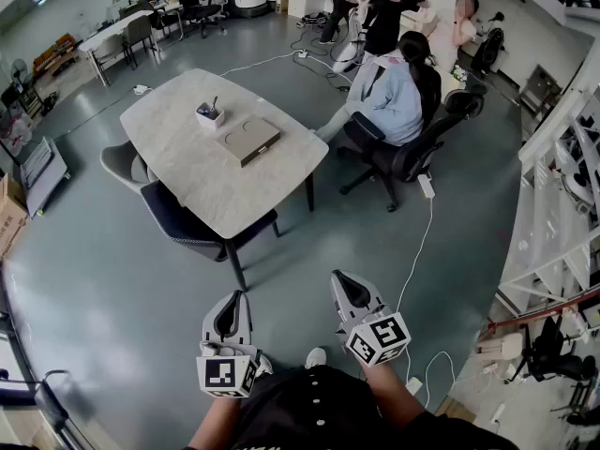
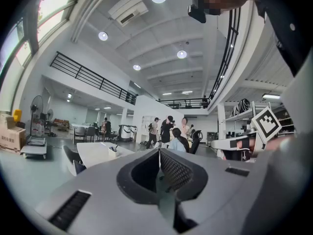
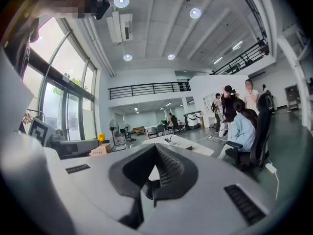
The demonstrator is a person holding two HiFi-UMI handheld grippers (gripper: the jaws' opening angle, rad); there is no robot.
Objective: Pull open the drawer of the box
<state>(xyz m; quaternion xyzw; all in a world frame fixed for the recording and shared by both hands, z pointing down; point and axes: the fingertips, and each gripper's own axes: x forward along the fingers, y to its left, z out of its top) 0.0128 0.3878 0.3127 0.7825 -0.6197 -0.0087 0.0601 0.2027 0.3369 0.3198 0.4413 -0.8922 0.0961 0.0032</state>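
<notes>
Grey left claw (image 1: 233,296) and right claw (image 1: 340,279) closed, empty.

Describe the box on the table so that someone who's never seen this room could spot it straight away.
Find the pale, rounded table in the middle of the grey floor. Two things sit on it, close together. The box is the flat, brownish, rectangular one, low and wide, unlike the small white pen holder standing beside it.

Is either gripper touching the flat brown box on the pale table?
No: the left gripper and right gripper hang well short of the flat brown box.
</notes>
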